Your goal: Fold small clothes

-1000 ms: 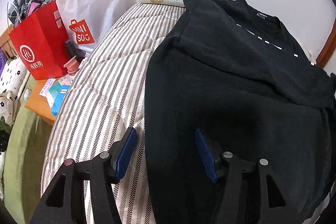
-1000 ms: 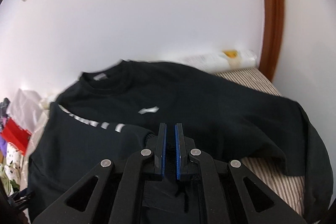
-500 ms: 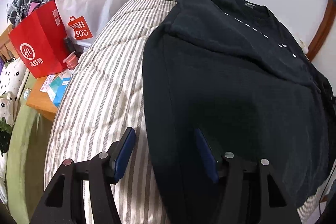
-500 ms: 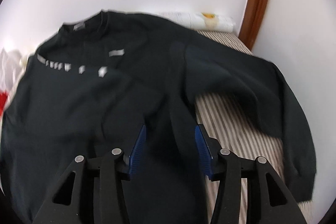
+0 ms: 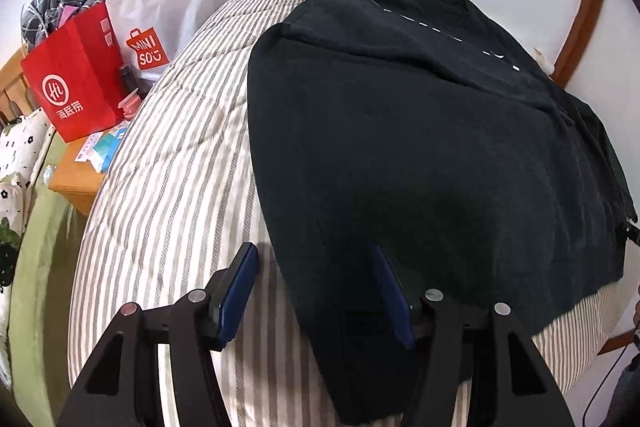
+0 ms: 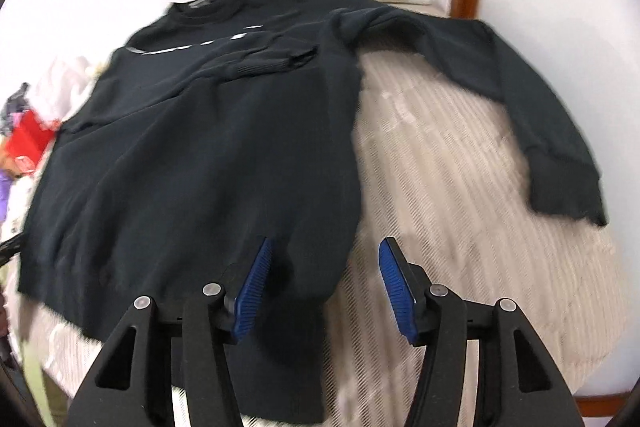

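A black sweatshirt [image 5: 400, 127] [image 6: 200, 147] lies face up on the striped bed [image 5: 180, 167] [image 6: 440, 167]. One sleeve is folded across the chest, its cuff [image 6: 260, 63] near the white lettering. The other sleeve [image 6: 540, 115] stretches out over the bedding. My left gripper [image 5: 314, 255] hovers over the shirt's left side edge near the hem; its jaws are closing a little, and the pads do not press the cloth. My right gripper [image 6: 326, 247] hangs above the hem's right corner, its jaws opening, and grips nothing.
Left of the bed, a red paper bag [image 5: 76, 83], a white Miniso bag [image 5: 160, 15] and small items crowd a wooden nightstand [image 5: 76, 179]. A white wall runs behind the bed, with wooden trim [image 5: 580, 15] at the right. The bed's near edge is close below both grippers.
My right gripper opened, released the sleeve cuff on the chest and pulled back to the hem's right corner. My left gripper drew back along the shirt's left edge toward the hem.
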`<state>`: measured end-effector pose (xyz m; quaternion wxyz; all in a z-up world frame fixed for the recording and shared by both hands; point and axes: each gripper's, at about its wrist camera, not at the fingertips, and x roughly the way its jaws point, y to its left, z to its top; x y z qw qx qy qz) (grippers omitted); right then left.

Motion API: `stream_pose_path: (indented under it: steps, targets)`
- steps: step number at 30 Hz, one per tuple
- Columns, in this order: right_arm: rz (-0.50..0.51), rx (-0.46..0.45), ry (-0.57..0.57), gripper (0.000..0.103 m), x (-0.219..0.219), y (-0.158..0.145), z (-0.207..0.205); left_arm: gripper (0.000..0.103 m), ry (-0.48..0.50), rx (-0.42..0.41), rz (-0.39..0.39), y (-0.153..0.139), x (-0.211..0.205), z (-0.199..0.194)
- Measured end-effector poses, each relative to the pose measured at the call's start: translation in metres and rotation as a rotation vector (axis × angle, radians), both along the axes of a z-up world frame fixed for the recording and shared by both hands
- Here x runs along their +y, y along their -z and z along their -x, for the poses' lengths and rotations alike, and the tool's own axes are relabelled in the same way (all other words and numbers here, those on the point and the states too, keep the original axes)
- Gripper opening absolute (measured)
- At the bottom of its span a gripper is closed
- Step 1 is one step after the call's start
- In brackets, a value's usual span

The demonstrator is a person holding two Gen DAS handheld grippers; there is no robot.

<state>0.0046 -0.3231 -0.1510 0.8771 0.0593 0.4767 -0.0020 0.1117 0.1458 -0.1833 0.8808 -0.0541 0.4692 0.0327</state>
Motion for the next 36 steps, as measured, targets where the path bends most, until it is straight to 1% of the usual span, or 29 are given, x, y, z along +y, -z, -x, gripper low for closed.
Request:
stream_pose_path:
  steps: [1, 3, 4, 5, 6, 7, 8, 9, 11, 12, 15, 19, 24, 26, 27, 28, 30, 31, 32, 34, 36]
  targets:
    - [-0.010, -0.003, -0.014, 0.056, 0.004, 0.001, 0.006, 0.052, -0.002, -0.006, 0.001, 0.000, -0.001, 0.003]
    - [-0.017, -0.004, -0.037, 0.055, 0.014, 0.005, 0.012, 0.039, 0.002, -0.023, 0.024, 0.000, -0.003, 0.008]
    - [-0.004, -0.006, -0.040, 0.055, 0.019, 0.009, 0.015, 0.035, -0.002, -0.033, 0.030, 0.001, -0.003, 0.009]
    - [0.008, -0.027, -0.032, 0.051, 0.022, 0.010, 0.018, 0.023, -0.012, -0.042, 0.018, 0.001, -0.004, 0.011]
    - [0.001, -0.039, -0.029, 0.044, 0.022, 0.010, 0.020, 0.019, -0.019, -0.045, 0.002, 0.002, -0.006, 0.012]
    - [-0.010, -0.050, -0.022, 0.029, 0.021, 0.010, 0.022, 0.017, -0.022, -0.049, 0.000, 0.001, -0.005, 0.013]
    - [0.006, -0.061, -0.001, 0.015, 0.019, 0.008, 0.024, 0.010, -0.029, -0.053, 0.005, 0.001, -0.004, 0.014]
    - [0.008, -0.073, 0.012, 0.013, 0.017, 0.005, 0.026, 0.010, -0.032, -0.053, 0.009, 0.000, -0.004, 0.015]
    - [-0.039, -0.095, 0.020, 0.011, 0.010, 0.001, 0.031, 0.009, -0.028, -0.052, 0.030, -0.002, -0.001, 0.020]
    - [-0.056, -0.103, 0.024, 0.011, 0.007, -0.001, 0.036, 0.009, -0.027, -0.054, 0.039, -0.003, 0.001, 0.024]
    - [-0.041, -0.106, 0.019, 0.011, 0.006, -0.004, 0.047, 0.009, -0.016, -0.061, 0.041, -0.007, 0.002, 0.036]
    - [-0.022, -0.112, -0.001, 0.011, 0.009, -0.012, 0.060, 0.009, 0.005, -0.054, 0.013, -0.007, -0.003, 0.052]
    - [0.028, -0.099, -0.024, 0.012, 0.019, -0.016, 0.056, 0.010, 0.004, -0.041, 0.020, -0.004, -0.002, 0.055]
    - [0.046, -0.069, -0.033, 0.018, 0.021, -0.015, 0.050, 0.014, -0.001, -0.035, 0.038, -0.005, 0.001, 0.053]
    - [0.054, -0.048, -0.045, 0.018, 0.022, -0.017, 0.044, 0.017, -0.003, -0.033, 0.045, -0.007, 0.001, 0.051]
    - [0.075, -0.051, -0.043, 0.021, 0.022, -0.021, 0.041, 0.020, -0.012, -0.029, 0.047, -0.008, 0.003, 0.049]
    - [0.133, -0.085, -0.035, 0.032, 0.026, -0.034, 0.034, 0.028, -0.023, -0.031, 0.041, -0.012, 0.007, 0.042]
    - [0.154, -0.103, -0.040, 0.040, 0.030, -0.042, 0.029, 0.028, -0.031, -0.032, 0.034, -0.015, 0.010, 0.036]
    - [0.170, -0.127, -0.052, 0.043, 0.035, -0.050, 0.021, 0.028, -0.038, -0.031, 0.028, -0.016, 0.011, 0.031]
    - [0.182, -0.171, -0.099, 0.045, 0.052, -0.067, 0.000, 0.029, -0.051, -0.028, 0.029, -0.019, 0.016, 0.019]
    - [0.179, -0.197, -0.151, 0.045, 0.074, -0.080, -0.030, 0.032, -0.065, -0.025, 0.042, -0.023, 0.022, 0.003]
